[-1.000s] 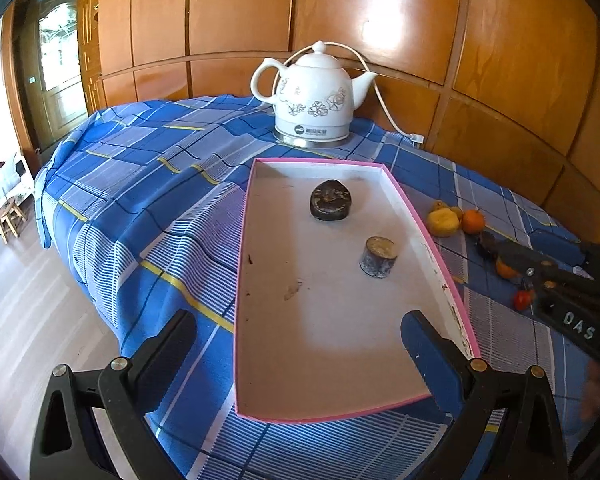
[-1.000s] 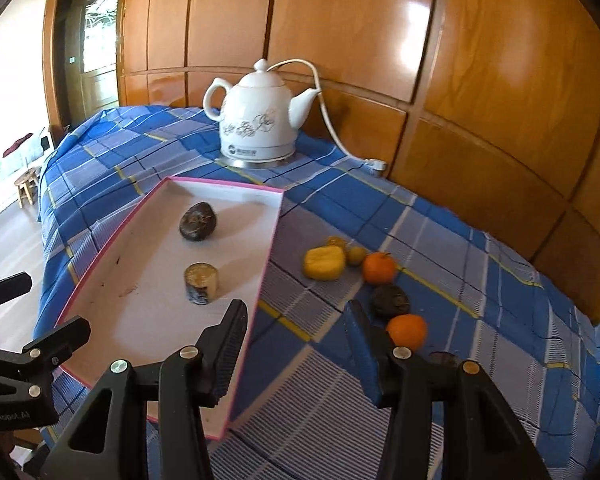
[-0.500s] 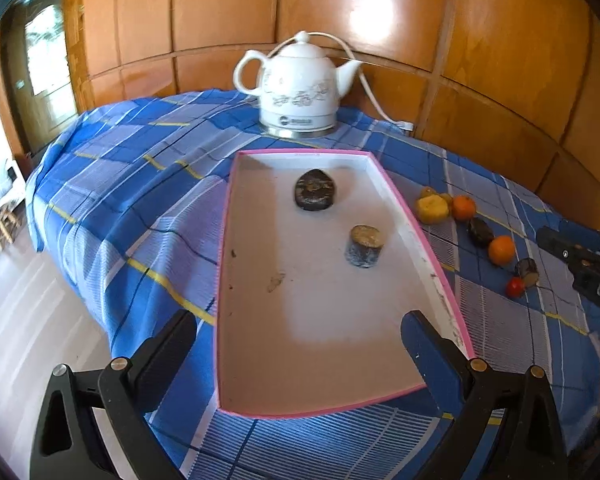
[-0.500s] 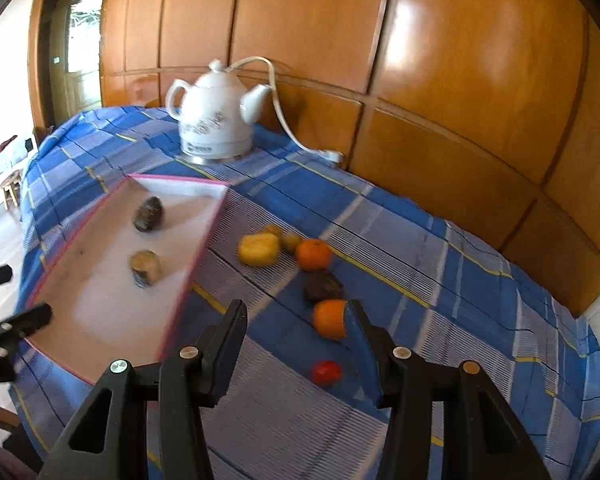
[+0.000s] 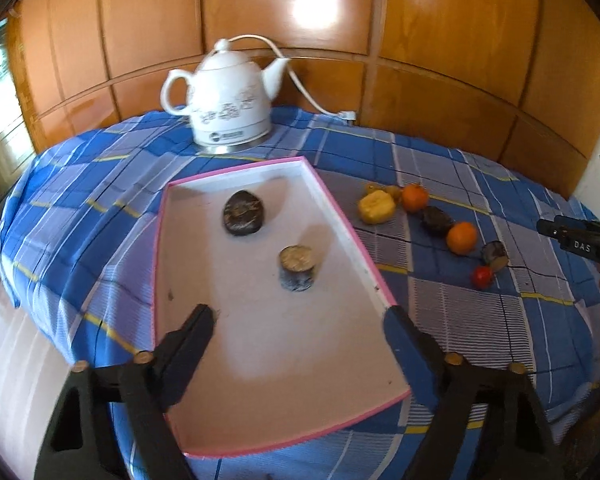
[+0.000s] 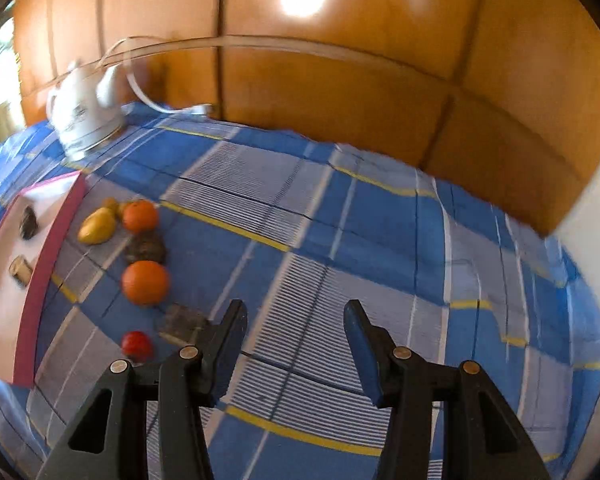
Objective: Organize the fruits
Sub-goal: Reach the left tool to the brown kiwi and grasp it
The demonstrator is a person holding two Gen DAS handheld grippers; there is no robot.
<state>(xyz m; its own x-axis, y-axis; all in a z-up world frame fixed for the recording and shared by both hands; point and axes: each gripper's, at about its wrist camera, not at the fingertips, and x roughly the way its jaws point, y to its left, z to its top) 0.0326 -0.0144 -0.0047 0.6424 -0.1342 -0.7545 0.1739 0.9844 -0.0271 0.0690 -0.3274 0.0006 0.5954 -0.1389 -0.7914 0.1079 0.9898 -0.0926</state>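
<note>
A pink-rimmed white tray (image 5: 162,240) lies on the blue checked tablecloth. It holds a dark oval fruit (image 5: 244,213) and a short brown cylinder piece (image 5: 297,268). Right of the tray lie a yellow fruit (image 5: 376,207), two oranges (image 5: 415,197) (image 5: 461,237), a dark fruit (image 5: 436,219), a brown piece (image 5: 495,255) and a small red fruit (image 5: 482,276). My left gripper (image 5: 298,322) is open and empty over the tray's near end. My right gripper (image 6: 295,320) is open and empty, right of the orange (image 6: 145,282), the brown piece (image 6: 182,322) and the red fruit (image 6: 137,345).
A white electric kettle (image 5: 230,112) with a cord stands behind the tray against the wooden wall panels (image 5: 440,40). The kettle (image 6: 82,120) shows blurred in the right wrist view. The table edge drops to the floor at the left (image 5: 16,340).
Both grippers have swung to the right. The right gripper now faces the tablecloth right of the fruit row, with the fruits at its left. Both stay open and empty.
</note>
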